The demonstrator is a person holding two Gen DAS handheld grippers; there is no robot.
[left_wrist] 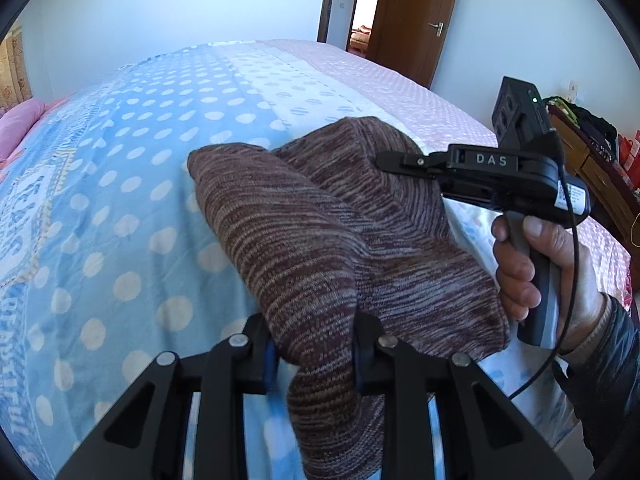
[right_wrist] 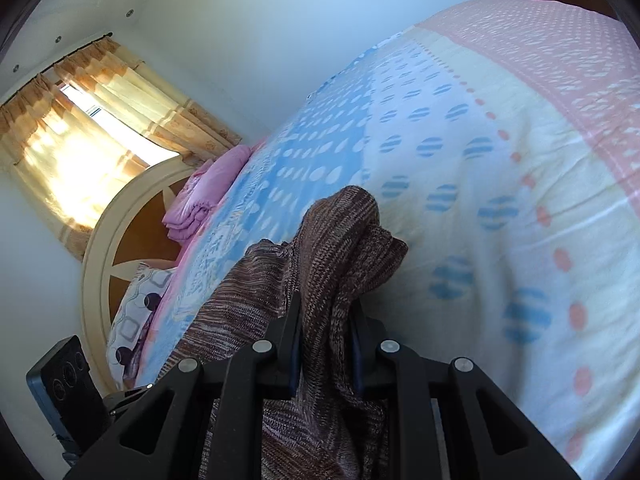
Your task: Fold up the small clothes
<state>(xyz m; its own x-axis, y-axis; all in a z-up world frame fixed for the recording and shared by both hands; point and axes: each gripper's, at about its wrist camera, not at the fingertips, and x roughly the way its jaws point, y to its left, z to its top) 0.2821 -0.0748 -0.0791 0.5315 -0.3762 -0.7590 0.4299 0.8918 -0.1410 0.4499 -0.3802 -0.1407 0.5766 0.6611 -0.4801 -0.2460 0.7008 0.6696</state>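
A brown and maroon marled knit garment (left_wrist: 300,240) is lifted in a bunch above the bed, its folds draped between both grippers. In the left wrist view my left gripper (left_wrist: 316,360) is shut on a thick fold of the knit, with cloth hanging down past its blue pads. My right gripper (left_wrist: 384,160), held by a hand (left_wrist: 520,272), reaches in from the right with its tips against the garment's far side. In the right wrist view the right gripper (right_wrist: 326,344) is shut on a bunched fold of the knit garment (right_wrist: 340,248), which rises in front of it and hides its fingertips.
The bed (left_wrist: 120,200) has a blue, white and pink dotted cover. A folded pink blanket (right_wrist: 208,200) and a pillow (right_wrist: 132,320) lie by the round headboard (right_wrist: 100,248). A wooden door (left_wrist: 420,20) and a cluttered dresser (left_wrist: 600,168) stand to the right.
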